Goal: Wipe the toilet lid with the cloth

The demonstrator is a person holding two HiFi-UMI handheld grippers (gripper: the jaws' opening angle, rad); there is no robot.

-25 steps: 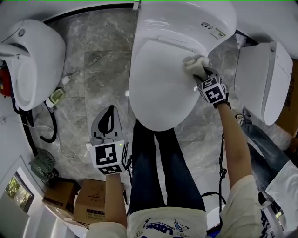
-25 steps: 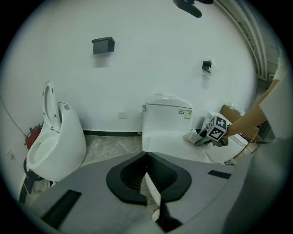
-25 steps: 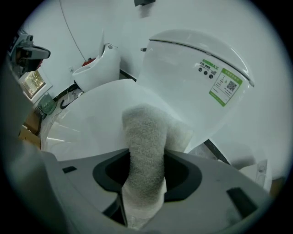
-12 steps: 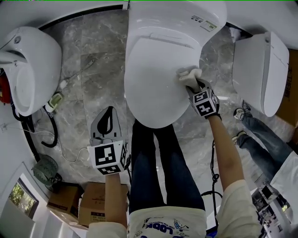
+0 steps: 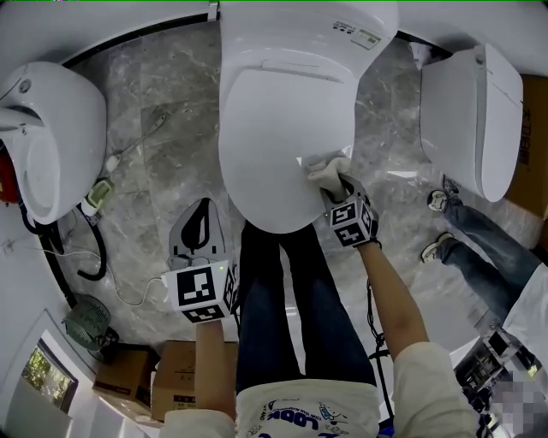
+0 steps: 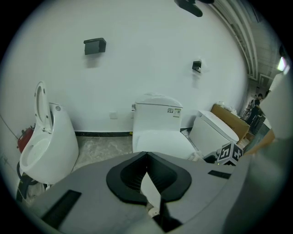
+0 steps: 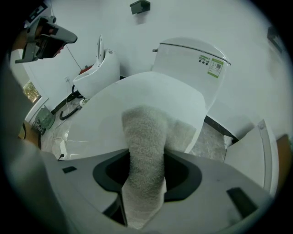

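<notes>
The white toilet's closed lid [image 5: 274, 137] fills the top centre of the head view, with the tank [image 5: 334, 26] behind it. A pale cloth [image 5: 325, 174] lies pressed on the lid's front right part, and my right gripper [image 5: 336, 190] is shut on the cloth. In the right gripper view the cloth [image 7: 144, 155] runs up from between the jaws onto the lid [image 7: 137, 100]. My left gripper [image 5: 199, 244] hangs low at the left over the floor, away from the toilet; its jaws are shut with nothing between them [image 6: 147, 192].
A urinal-like white fixture [image 5: 43, 137] stands at the left, with a cable and plug [image 5: 101, 184] on the marble floor. Another white toilet [image 5: 471, 111] is at the right. Cardboard boxes [image 5: 171, 385] sit at the lower left. A second person's legs [image 5: 479, 239] are at the right.
My right gripper has dragged the cloth from the lid's back right edge toward the front right. The left gripper has stayed in place.
</notes>
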